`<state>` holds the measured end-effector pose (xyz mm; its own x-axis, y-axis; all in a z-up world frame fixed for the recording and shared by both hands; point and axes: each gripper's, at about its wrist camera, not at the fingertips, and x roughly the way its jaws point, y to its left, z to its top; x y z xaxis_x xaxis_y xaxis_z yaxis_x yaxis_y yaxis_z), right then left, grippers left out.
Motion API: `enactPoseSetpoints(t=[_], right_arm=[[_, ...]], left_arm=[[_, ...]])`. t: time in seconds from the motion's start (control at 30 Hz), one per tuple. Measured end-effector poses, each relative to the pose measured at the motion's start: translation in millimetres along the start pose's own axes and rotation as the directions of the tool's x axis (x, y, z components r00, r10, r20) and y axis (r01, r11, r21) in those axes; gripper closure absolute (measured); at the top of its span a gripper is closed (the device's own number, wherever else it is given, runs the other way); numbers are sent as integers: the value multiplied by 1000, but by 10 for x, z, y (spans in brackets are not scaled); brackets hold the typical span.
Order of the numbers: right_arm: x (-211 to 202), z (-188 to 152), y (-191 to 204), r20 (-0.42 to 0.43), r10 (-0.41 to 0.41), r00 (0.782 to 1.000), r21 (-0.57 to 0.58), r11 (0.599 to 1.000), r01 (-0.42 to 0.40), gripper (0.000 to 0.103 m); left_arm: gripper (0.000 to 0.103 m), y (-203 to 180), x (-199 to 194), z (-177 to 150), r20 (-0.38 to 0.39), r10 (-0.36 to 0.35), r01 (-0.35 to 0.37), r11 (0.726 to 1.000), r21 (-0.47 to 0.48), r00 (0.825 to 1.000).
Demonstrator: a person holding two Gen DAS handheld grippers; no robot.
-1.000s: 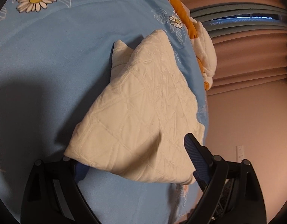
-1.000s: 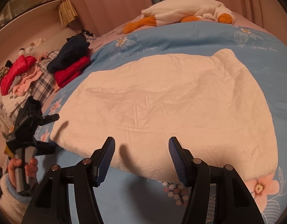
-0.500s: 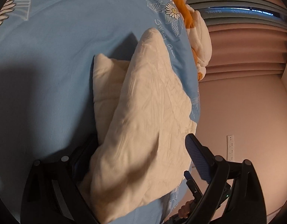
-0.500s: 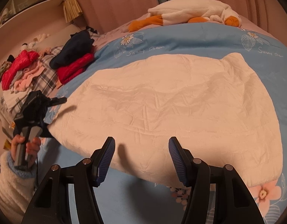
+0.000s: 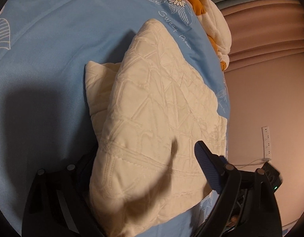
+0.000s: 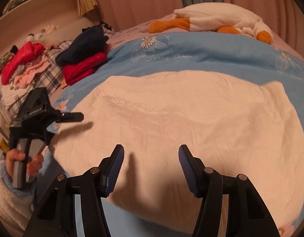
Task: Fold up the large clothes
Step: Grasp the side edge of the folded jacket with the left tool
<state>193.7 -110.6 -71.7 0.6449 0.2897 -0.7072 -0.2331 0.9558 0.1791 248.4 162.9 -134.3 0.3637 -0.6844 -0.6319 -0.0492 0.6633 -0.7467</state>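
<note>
Quilt point(image 6: 181, 122) on bedspread point(image 6: 211, 53), clothes point(image 6: 80, 59) left

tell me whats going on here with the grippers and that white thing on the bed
A person holds a gripper in each hand over a cream quilted blanket spread on a blue floral duvet. The left gripper has the blanket's edge between its open jaws. The right gripper hovers open above the near edge, holding nothing. Folded clothes and a plush duck lie farther back.

My left gripper point(image 5: 144, 169) jaws wide, closing slightly, straddling quilt point(image 5: 155, 118) corner; my right gripper point(image 6: 151, 169) jaws apart above quilt edge.
</note>
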Motion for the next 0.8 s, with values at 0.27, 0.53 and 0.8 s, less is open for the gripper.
enactPoseSetpoints(t=[0.27, 0.53, 0.8], right_arm=[[623, 298, 42, -130, -72, 989, -12, 997, 71, 77], [766, 214, 0, -147, -81, 986, -9, 997, 80, 80], [30, -37, -38, -64, 0, 998, 14, 1000, 1, 80]], left_arm=[[48, -9, 35, 30, 8, 79, -79, 997, 21, 997], [72, -438, -118, -43, 80, 136, -146, 980, 137, 987], [77, -989, -180, -123, 129, 182, -212, 938, 275, 975]])
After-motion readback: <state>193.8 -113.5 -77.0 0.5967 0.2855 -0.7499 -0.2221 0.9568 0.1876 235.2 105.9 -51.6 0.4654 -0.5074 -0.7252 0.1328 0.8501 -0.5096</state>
